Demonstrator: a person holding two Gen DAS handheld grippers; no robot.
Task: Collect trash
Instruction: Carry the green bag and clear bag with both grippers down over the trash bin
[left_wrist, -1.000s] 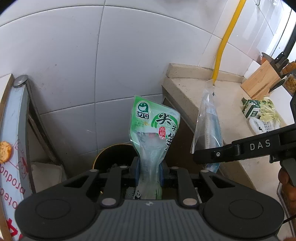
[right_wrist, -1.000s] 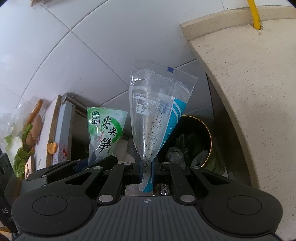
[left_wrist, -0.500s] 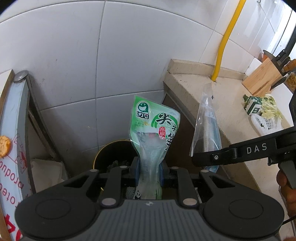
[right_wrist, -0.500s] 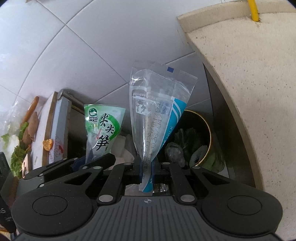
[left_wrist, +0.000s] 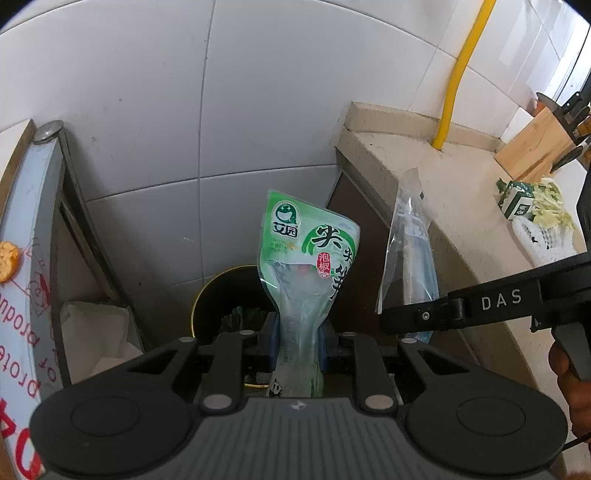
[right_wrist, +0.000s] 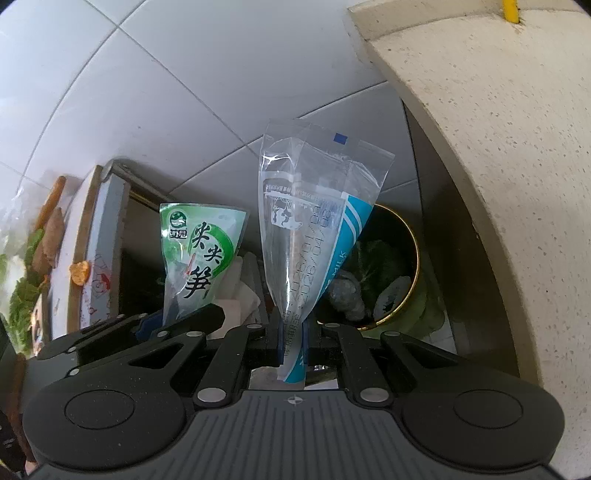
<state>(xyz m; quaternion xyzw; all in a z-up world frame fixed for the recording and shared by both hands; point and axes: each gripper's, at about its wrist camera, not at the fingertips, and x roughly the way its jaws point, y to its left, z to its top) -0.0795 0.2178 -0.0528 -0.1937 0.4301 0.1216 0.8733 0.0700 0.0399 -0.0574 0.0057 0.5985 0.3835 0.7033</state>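
Observation:
My left gripper (left_wrist: 297, 345) is shut on a green snack pouch (left_wrist: 306, 258) that stands upright between its pads, above a black trash bin with a gold rim (left_wrist: 218, 295). My right gripper (right_wrist: 291, 341) is shut on a clear milk bag with blue stripes (right_wrist: 314, 221), held upright just left of the same bin (right_wrist: 397, 273), which holds leafy scraps and wrappers. The right wrist view shows the green pouch (right_wrist: 197, 258) and the left gripper (right_wrist: 155, 325) to the left. In the left wrist view, the milk bag (left_wrist: 410, 247) and the right gripper's finger (left_wrist: 480, 306) sit to the right.
The bin stands in a narrow gap between a stone counter (left_wrist: 461, 206) on the right and a cabinet side (left_wrist: 33, 240) on the left, against a white tiled wall (left_wrist: 184, 92). A knife block (left_wrist: 543, 144), a carton and vegetable scraps (left_wrist: 535, 206) sit on the counter.
Both grippers keep their hold on the bags. The views have tilted slightly, and the bin now sits a little further into both views.

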